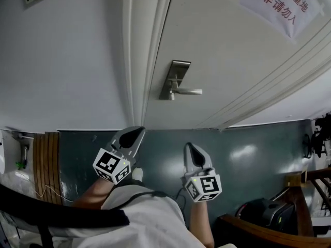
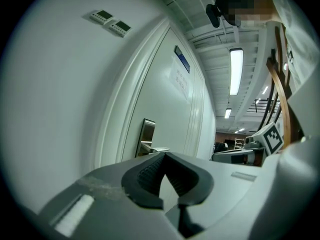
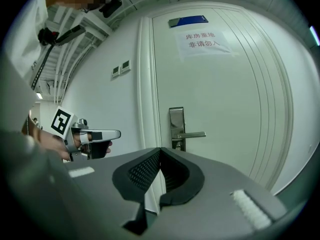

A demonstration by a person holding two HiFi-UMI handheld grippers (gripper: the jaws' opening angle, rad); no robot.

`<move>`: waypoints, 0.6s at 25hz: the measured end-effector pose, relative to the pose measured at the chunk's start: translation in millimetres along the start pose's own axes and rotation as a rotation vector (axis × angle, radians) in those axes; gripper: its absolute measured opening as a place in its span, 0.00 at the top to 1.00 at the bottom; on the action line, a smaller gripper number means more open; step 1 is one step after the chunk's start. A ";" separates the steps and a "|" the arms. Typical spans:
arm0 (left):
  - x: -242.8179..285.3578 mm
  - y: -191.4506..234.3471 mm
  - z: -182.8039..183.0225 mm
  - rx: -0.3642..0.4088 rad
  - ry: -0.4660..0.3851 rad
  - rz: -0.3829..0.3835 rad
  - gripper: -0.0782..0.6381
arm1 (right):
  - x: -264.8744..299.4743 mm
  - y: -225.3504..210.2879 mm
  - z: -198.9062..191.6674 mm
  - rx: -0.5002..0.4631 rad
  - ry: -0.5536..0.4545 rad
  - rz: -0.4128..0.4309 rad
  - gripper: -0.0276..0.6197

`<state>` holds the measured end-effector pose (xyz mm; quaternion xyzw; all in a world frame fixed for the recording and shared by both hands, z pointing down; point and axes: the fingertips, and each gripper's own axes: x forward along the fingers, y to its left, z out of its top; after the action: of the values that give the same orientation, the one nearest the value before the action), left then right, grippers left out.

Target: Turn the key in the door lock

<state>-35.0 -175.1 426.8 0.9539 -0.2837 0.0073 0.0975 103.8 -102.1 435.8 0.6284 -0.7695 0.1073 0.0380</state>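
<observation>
Both the left gripper [image 1: 134, 134] and the right gripper [image 1: 191, 150], clenched on nothing, hang well short of the door [image 1: 232, 61]. Its lock plate [image 1: 176, 76] sits at the door's left edge; no key can be made out. Approach stage: next, one gripper should open and reach the lock plate.

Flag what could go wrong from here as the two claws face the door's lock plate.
1. The right claw and left claw are both shut, empty and apart from the door; one must open before gripping anything.
2. Below the lever handle on the lock plate, a key is too small to make out, so aim may be off.
3. The lever handle juts out right there; a claw could knock it.
</observation>
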 end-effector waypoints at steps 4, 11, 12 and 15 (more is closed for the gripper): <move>4.3 17.0 -0.7 -0.013 -0.001 -0.004 0.88 | 14.8 0.9 0.8 0.024 0.001 -0.015 0.95; 7.8 33.4 -3.1 -0.033 -0.008 0.025 0.88 | 35.1 -6.9 -1.4 0.064 0.000 -0.002 0.95; 7.9 34.9 -3.1 -0.034 -0.009 0.033 0.88 | 39.5 -8.8 -0.6 0.067 -0.003 0.004 0.95; 8.7 38.3 0.1 -0.028 -0.014 0.060 0.88 | 51.6 -13.9 3.1 0.066 -0.015 0.028 0.95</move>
<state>-48.5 -211.3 434.3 0.9435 -0.3130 -0.0006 0.1086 107.0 -154.9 444.4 0.6192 -0.7746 0.1283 0.0098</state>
